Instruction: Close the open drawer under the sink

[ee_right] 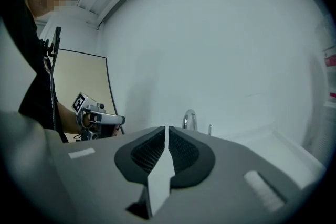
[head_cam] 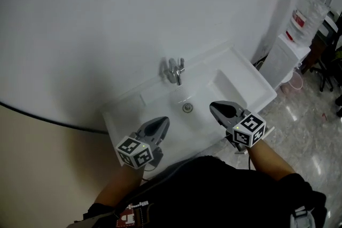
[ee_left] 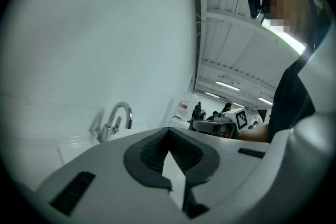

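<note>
Over the sink (head_cam: 243, 80), left hand-held gripper (head_cam: 160, 124) and right hand-held gripper (head_cam: 216, 108) are hovering clenched, empty — likely ready for pushing.

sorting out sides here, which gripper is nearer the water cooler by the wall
Right. The right gripper hovers over the sink half nearest the water cooler; the left gripper is over the sink's other half, farther from it.

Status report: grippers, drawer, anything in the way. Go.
Left gripper shut, empty; right gripper shut, empty. Both over the sink front. Drawer not in view; space under sink hidden, can't tell what's in the way.
</note>
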The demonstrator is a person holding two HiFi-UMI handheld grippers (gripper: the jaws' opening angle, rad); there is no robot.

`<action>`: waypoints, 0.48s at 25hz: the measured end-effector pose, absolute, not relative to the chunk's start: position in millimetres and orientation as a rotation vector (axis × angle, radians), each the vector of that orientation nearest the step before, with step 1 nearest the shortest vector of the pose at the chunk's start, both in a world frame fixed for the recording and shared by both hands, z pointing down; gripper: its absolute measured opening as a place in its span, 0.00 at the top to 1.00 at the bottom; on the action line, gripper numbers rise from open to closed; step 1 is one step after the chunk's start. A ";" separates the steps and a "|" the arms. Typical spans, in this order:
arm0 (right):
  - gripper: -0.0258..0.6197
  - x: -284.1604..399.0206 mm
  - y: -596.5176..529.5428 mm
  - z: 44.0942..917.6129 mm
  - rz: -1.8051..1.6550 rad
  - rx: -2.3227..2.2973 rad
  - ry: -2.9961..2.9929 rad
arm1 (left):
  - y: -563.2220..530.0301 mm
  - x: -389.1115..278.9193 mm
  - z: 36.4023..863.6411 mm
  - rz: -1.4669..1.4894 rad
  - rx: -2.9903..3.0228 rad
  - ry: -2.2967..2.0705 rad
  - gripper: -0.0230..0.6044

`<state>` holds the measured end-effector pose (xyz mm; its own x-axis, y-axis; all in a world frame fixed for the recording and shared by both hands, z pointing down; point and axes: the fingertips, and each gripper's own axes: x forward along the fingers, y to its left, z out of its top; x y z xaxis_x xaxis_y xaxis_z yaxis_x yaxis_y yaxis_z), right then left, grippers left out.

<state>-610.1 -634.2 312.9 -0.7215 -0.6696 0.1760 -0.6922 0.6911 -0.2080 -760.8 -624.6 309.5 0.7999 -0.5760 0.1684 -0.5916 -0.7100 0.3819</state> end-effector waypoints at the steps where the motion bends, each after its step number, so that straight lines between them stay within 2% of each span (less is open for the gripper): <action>1: 0.97 -594.2 -631.8 317.0 0.403 1.150 -2.800 | -624.9 -741.8 310.5 0.068 2.572 -0.855 0.98; 12: 0.97 -428.0 -597.8 379.0 0.444 1.405 -2.685 | -607.2 -535.0 367.6 0.312 2.616 -0.507 0.98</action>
<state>-428.0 -597.8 379.0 -0.5765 -0.7918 0.2018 -0.8146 0.5376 -0.2178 -535.0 -607.2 367.6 0.9066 -0.2978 0.2988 -0.4009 -0.8287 0.3905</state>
